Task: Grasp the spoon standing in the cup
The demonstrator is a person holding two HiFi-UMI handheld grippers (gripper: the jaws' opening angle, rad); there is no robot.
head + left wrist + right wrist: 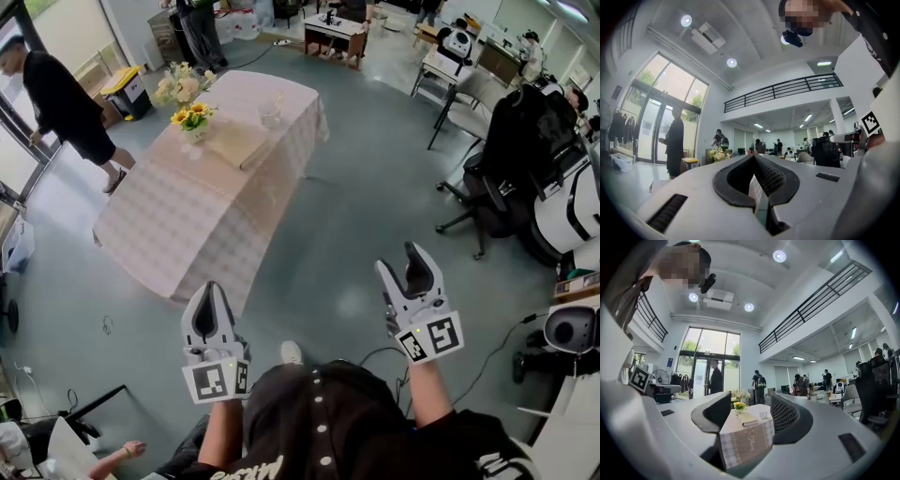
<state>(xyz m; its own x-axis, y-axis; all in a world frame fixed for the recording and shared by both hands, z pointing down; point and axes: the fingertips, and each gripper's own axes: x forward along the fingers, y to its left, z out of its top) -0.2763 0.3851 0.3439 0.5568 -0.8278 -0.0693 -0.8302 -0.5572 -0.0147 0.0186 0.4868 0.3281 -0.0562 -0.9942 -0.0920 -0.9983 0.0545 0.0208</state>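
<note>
The cloth-covered table stands ahead of me across the floor. A small clear cup sits near its far end; at this distance I cannot make out a spoon in it. The right gripper view frames the table and the cup between its jaws. My left gripper is raised in front of me with its tips together, holding nothing. My right gripper is held at the same height, open and empty. Both are well short of the table.
Yellow flowers, white flowers and a book share the table. A person in black stands at the left by glass doors. Office chairs and desks line the right; cables lie on the floor near my feet.
</note>
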